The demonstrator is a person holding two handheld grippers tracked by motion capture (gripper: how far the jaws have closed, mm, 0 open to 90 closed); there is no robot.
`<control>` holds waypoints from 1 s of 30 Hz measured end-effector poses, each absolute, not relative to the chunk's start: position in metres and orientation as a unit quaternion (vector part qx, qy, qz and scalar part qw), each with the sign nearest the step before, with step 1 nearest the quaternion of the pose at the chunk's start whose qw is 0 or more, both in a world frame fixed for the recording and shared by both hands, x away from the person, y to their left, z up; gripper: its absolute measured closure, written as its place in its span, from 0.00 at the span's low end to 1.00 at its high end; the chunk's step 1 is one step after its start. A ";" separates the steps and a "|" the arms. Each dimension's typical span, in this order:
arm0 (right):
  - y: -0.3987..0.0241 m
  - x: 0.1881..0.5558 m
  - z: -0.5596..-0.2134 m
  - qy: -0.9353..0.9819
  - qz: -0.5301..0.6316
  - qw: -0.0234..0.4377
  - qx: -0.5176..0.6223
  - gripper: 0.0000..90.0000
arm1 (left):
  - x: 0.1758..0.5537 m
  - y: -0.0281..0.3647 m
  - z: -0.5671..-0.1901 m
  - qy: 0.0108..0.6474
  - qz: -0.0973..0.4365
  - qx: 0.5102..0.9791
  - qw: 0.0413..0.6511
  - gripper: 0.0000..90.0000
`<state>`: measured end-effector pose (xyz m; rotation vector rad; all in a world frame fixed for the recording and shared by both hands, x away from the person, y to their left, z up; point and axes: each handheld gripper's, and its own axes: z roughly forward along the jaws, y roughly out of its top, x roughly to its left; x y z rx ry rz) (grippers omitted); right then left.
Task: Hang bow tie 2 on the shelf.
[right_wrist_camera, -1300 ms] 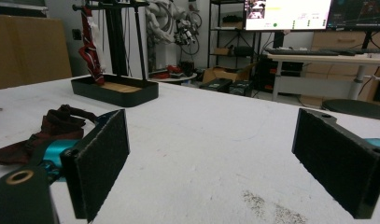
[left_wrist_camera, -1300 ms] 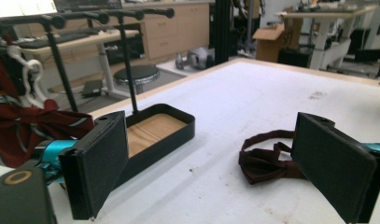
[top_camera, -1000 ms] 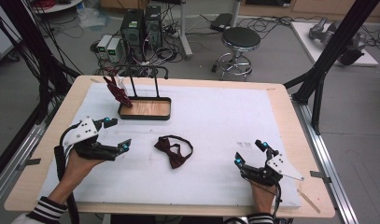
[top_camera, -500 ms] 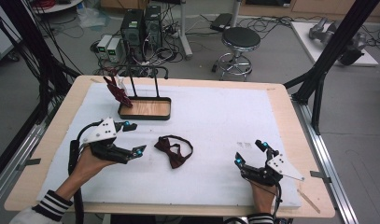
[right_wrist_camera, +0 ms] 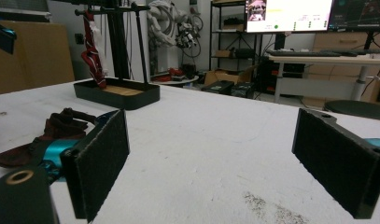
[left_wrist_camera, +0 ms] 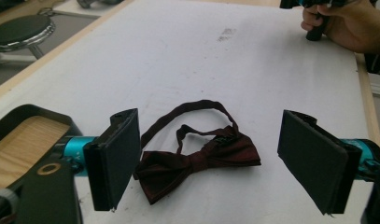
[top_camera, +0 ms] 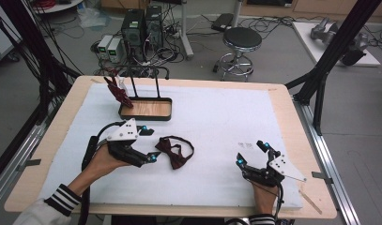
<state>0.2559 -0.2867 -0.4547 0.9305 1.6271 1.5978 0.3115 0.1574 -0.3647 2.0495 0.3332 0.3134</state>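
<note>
A dark red bow tie [top_camera: 175, 152] with its strap looped lies flat on the white mat, left of centre. My left gripper [top_camera: 151, 144] is open just to its left, level with it. In the left gripper view the bow tie [left_wrist_camera: 201, 156] lies on the mat between the two wide-apart jaws of the left gripper [left_wrist_camera: 210, 161], untouched. My right gripper [top_camera: 252, 153] rests open near the front right of the mat, nothing between its jaws. Seen along the right gripper [right_wrist_camera: 211, 154], the bow tie [right_wrist_camera: 52, 126] is off to the left.
A black stand with a wooden tray base [top_camera: 146, 108] sits at the back left of the mat, a second red bow tie [top_camera: 117, 91] hanging from its rail. The stand [right_wrist_camera: 116, 93] shows far off. Behind the table are a stool [top_camera: 242, 40] and computers [top_camera: 141, 23].
My left gripper has moved right and slightly forward across the mat, closing in on the bow tie with its jaws open. The right gripper and the bow tie have stayed put.
</note>
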 end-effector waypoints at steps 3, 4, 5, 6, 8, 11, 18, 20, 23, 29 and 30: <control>-0.287 0.256 -0.455 0.623 0.612 0.333 0.355 0.11 | 0.314 0.152 -0.367 0.129 0.118 0.854 0.490 0.25; -0.287 0.256 -0.455 0.623 0.612 0.333 0.356 0.11 | 0.315 0.151 -0.367 0.125 0.113 0.858 0.485 0.26; -0.287 0.256 -0.455 0.622 0.612 0.332 0.357 0.11 | 0.315 0.149 -0.368 0.121 0.107 0.861 0.483 0.28; -0.287 0.256 -0.455 0.622 0.612 0.332 0.357 0.11 | 0.316 0.148 -0.369 0.115 0.103 0.864 0.479 0.28; -0.287 0.256 -0.455 0.622 0.613 0.331 0.358 0.11 | 0.318 0.145 -0.371 0.113 0.098 0.868 0.474 0.29; -0.287 0.256 -0.455 0.622 0.613 0.331 0.358 0.11 | 0.320 0.140 -0.375 0.110 0.084 0.875 0.463 0.29; -0.287 0.256 -0.455 0.621 0.613 0.331 0.358 0.11 | 0.324 0.130 -0.383 0.123 0.081 0.890 0.431 0.28; -0.287 0.256 -0.455 0.621 0.613 0.333 0.357 0.11 | 0.325 0.129 -0.386 0.131 0.079 0.893 0.423 0.28; -0.287 0.256 -0.455 0.621 0.613 0.331 0.358 0.11 | 0.327 0.127 -0.391 0.144 0.076 0.897 0.410 0.28; -0.287 0.256 -0.455 0.621 0.614 0.331 0.358 0.11 | 0.333 0.125 -0.401 0.162 0.074 0.903 0.390 0.27; -0.287 0.256 -0.455 0.620 0.614 0.331 0.358 0.11 | 0.333 0.125 -0.401 0.163 0.073 0.904 0.387 0.27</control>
